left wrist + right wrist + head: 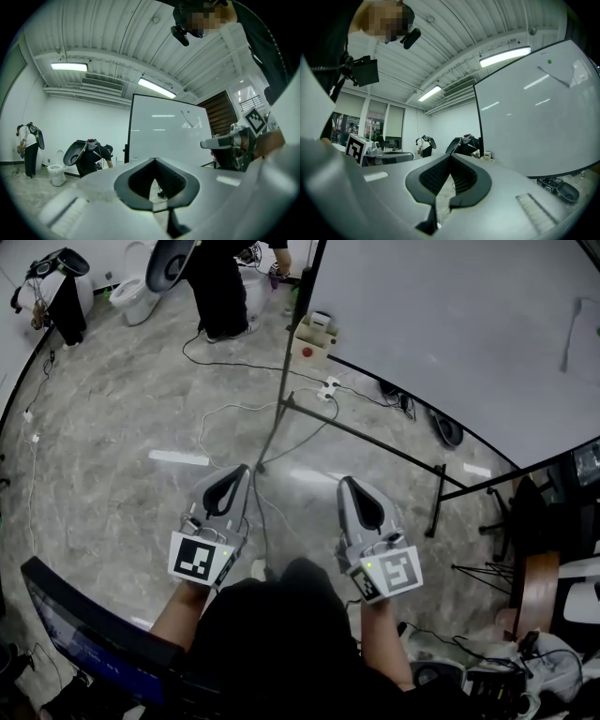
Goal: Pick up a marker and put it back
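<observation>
No marker shows in any view. A large whiteboard [450,334] on a black stand fills the upper right; it also appears ahead of the jaws as a whiteboard [164,131] and a whiteboard [534,122]. A thin drawn line sits near its far corner [572,334]. My left gripper [242,471] and right gripper [345,482] are held side by side above the floor, pointing toward the board. Both are shut with nothing between the jaws, seen at the left gripper [154,160] and right gripper [451,155]. Each gripper view also catches the other gripper at its side.
The stand's black legs [375,435] cross the marble floor ahead. Cables and a power strip [328,387] lie near a small cardboard box [314,337]. A person [220,287] bends over at the back. A dark chair [84,634] is at lower left.
</observation>
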Motion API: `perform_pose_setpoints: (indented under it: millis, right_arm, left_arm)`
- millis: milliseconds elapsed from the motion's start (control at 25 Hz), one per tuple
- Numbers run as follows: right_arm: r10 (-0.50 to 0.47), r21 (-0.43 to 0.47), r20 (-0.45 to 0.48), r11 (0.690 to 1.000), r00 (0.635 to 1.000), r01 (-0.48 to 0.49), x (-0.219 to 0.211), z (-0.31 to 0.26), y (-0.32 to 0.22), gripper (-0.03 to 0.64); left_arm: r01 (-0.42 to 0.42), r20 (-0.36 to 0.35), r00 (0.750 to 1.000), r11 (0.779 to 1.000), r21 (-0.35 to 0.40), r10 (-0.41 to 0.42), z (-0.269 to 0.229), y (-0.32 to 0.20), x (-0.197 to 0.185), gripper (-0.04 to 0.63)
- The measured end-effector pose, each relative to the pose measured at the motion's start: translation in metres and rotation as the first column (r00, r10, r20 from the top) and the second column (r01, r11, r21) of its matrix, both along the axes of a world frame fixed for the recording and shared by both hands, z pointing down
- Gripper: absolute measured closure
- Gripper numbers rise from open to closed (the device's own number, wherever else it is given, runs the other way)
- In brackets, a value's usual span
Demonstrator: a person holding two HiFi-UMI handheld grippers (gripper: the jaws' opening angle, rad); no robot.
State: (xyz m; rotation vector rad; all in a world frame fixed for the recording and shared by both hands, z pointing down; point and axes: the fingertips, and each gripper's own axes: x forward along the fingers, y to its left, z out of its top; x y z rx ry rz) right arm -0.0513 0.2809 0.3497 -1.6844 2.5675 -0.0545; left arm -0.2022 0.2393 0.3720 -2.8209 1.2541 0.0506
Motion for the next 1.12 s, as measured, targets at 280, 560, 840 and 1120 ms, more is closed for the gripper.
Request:
perform_pose_setpoints:
  millis: [280, 560, 840, 1120]
  right_arm:
    - [-0.003, -0.005, -0.012, 1.0, 1.0, 0.003, -0.011, 0.0, -0.006, 0.607]
    - [-0.005, -0.01, -0.022, 1.0, 1.0, 0.005, -0.016, 0.002, -0.021, 0.607]
    - [-0.045, 0.018, -0.016, 0.999, 0.999, 0.046, -0.016, 0.002, -0.061, 0.607]
    - [-0.081, 0.015, 0.005, 0.997, 0.997, 0.08, 0.014, 0.007, -0.129, 0.607]
  left_arm:
    - [0.006, -0.01, 1.0, 1.0, -0.002, -0.006, 0.0, -0.006, -0.012, 0.591]
    - [0.017, -0.013, 1.0, 1.0, -0.001, -0.017, 0.003, -0.017, -0.016, 0.591]
    - [0.022, -0.009, 1.0, 1.0, 0.011, -0.022, 0.006, -0.05, -0.009, 0.591]
    - [0.045, 0.003, 0.999, 0.999, 0.004, -0.045, 0.009, -0.112, 0.025, 0.589]
